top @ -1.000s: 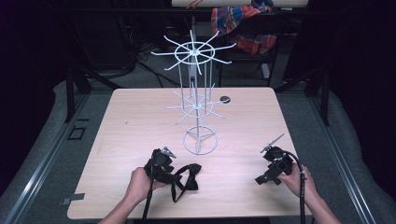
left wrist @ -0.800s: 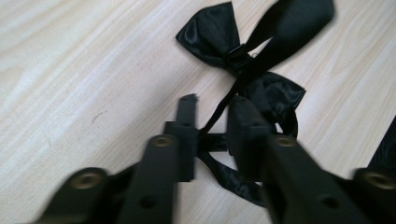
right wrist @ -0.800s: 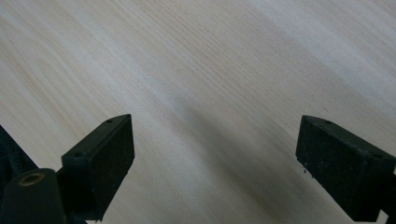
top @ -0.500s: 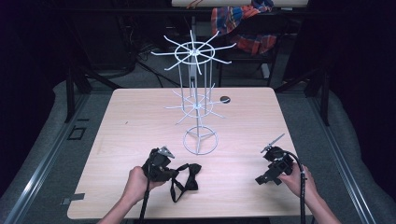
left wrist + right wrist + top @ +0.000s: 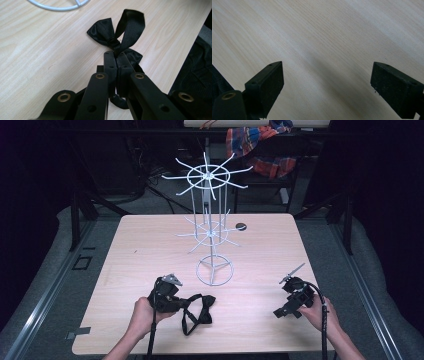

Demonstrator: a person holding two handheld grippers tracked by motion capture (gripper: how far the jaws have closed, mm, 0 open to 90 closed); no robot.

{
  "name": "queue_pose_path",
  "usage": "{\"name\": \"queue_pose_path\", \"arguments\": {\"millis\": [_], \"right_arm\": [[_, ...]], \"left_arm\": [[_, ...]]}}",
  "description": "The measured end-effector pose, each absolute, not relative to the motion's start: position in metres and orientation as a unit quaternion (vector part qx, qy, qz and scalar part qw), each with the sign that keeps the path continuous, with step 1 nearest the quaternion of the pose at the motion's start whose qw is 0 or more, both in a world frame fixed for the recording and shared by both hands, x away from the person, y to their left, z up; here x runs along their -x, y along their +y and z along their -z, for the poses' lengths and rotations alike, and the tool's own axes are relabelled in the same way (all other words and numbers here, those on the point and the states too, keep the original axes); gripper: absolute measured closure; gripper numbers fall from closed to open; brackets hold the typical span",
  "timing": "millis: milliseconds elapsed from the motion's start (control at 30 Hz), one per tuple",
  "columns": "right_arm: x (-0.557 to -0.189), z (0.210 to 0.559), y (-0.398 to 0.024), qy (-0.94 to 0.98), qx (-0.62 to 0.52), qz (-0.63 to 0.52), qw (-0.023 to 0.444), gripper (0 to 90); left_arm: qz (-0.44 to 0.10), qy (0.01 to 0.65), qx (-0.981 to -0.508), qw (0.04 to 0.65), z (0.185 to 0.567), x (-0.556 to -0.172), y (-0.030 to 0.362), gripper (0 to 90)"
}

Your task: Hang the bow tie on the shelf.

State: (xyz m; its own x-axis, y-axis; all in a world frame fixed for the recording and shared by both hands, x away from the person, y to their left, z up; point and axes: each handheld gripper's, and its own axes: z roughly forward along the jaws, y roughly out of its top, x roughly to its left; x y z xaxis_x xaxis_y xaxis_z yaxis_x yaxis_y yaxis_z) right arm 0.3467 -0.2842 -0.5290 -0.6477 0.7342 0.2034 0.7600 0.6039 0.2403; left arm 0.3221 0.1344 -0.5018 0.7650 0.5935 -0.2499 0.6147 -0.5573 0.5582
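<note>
A black bow tie (image 5: 200, 307) lies on the wooden table (image 5: 150, 245) near its front edge, its strap looping up beside the bow (image 5: 117, 37). My left gripper (image 5: 182, 304) is shut on the tie's strap, the jaws pressed together on the fabric (image 5: 116, 56). A white wire display rack (image 5: 210, 227) with spoke arms stands in the middle of the table, its ring base (image 5: 60, 5) just beyond the tie. My right gripper (image 5: 284, 312) rests low over bare wood at the front right, its jaws wide apart with nothing between them (image 5: 327, 75).
A small dark round object (image 5: 241, 226) lies at the back of the table, right of the rack. Plaid cloth (image 5: 260, 145) hangs behind the table. The table's near edge and dark floor (image 5: 197, 70) lie close to the tie.
The left gripper and the bow tie have shifted slightly, with the tie's strap settling differently. The right gripper has stayed in place.
</note>
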Motion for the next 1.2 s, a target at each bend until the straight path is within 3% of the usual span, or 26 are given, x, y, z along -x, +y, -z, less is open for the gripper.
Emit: {"name": "queue_pose_path", "arguments": {"millis": [633,1200], "right_arm": [[-0.347,0.53,-0.284,-0.894,0.417,0.155,0.044,11.3],[-0.346,0.53,-0.285,-0.891,0.421,0.161,0.041,11.3]], "left_arm": [[0.002,0.322,-0.875,0.362,0.473,-0.311,0.135,89.0],[-0.019,0.342,-0.855,0.389,0.454,-0.316,0.156,89.0]]}}
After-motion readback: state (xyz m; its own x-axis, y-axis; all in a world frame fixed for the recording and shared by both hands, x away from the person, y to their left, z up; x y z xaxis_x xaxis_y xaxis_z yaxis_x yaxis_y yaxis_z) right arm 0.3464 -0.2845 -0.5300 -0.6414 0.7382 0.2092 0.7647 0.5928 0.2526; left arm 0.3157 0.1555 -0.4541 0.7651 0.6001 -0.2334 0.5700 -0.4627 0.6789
